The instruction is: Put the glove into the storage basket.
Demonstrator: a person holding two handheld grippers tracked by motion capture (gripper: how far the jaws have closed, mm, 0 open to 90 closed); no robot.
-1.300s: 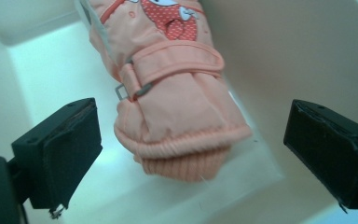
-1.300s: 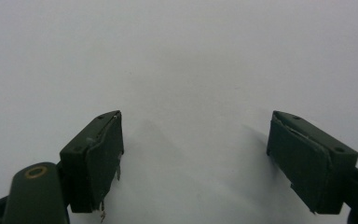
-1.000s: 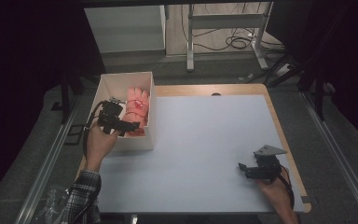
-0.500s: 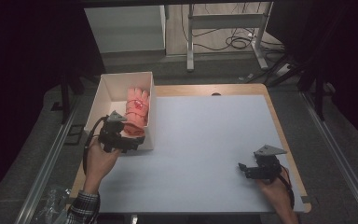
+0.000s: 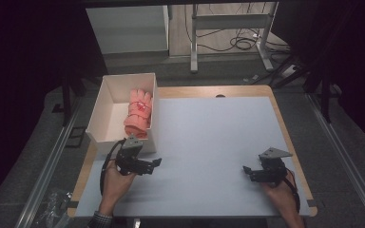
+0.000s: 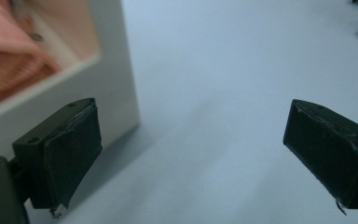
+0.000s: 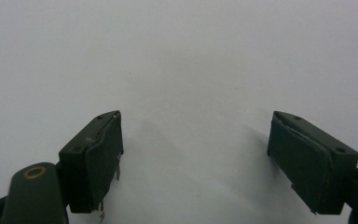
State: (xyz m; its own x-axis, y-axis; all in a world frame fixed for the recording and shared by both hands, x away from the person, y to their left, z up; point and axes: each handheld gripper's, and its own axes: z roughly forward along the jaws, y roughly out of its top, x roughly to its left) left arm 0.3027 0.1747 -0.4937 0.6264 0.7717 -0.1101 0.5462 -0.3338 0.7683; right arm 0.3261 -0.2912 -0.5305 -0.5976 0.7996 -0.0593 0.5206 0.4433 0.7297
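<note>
A white open box (image 5: 100, 111) stands at the table's left edge with a rolled pink cloth (image 5: 139, 113) inside it. My left gripper (image 5: 156, 163) is low over the pale mat just in front of the box's near corner, open and holding nothing. In the left gripper view the box wall (image 6: 112, 88) and the pink cloth (image 6: 9, 65) lie to the upper left, and my left gripper (image 6: 191, 149) has bare mat between its jaws. My right gripper (image 5: 247, 171) rests near the mat's front right. In the right gripper view my right gripper (image 7: 196, 158) is open over bare mat.
The pale mat (image 5: 209, 142) covers a wooden table (image 5: 209, 91) whose rim shows at the far and right sides. Metal rails run along both sides of the table. A desk frame (image 5: 228, 28) and cables (image 5: 247, 42) stand on the floor beyond.
My left hand has drawn back out of the box towards the near edge and sunk down to the mat. The pink cloth stays in the box. My right hand has not moved.
</note>
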